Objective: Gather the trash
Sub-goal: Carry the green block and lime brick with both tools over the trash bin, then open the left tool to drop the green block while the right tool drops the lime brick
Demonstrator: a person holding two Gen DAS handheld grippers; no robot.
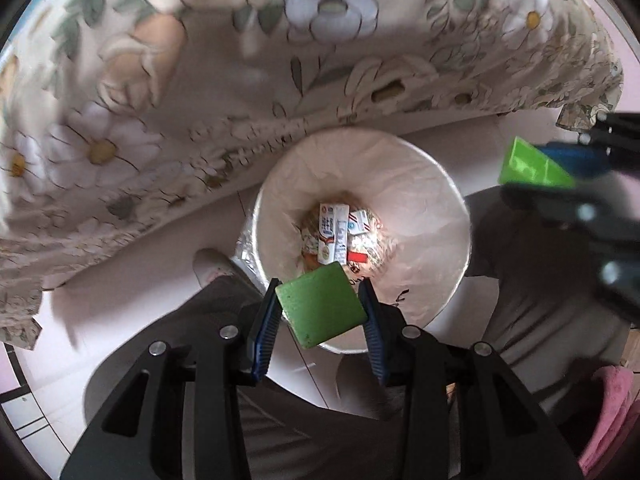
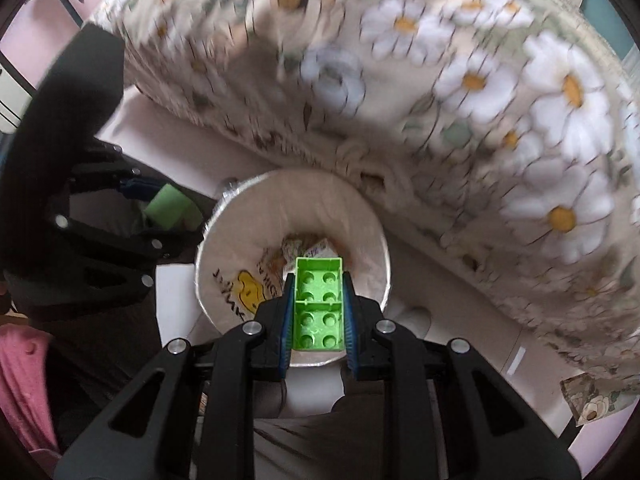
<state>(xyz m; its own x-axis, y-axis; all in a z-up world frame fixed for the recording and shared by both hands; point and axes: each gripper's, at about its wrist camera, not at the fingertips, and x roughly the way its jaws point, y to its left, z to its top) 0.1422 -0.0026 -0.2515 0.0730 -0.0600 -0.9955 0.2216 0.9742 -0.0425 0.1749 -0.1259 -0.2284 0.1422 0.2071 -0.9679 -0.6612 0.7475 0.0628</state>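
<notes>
My left gripper point(image 1: 320, 300) is shut on a flat green sponge-like block point(image 1: 321, 305) and holds it above the near rim of a lined trash bin point(image 1: 432, 184). Small cartons and wrappers point(image 1: 340, 232) lie at the bin's bottom. My right gripper point(image 2: 318, 292) is shut on a bright green toy brick point(image 2: 319, 306), hollow studded side up, above the same bin point(image 2: 224, 264). The right gripper with its brick point(image 1: 532, 164) also shows at the right of the left wrist view. The left gripper and its green block point(image 2: 170, 205) show at the left of the right wrist view.
A floral tablecloth point(image 1: 200, 80) hangs over the table edge just behind the bin. The floor point(image 1: 120, 320) around the bin is pale. The person's dark trousers point(image 1: 540, 300) and a pink slipper point(image 1: 612, 408) are near the bin. A foot point(image 1: 212, 268) is left of the bin.
</notes>
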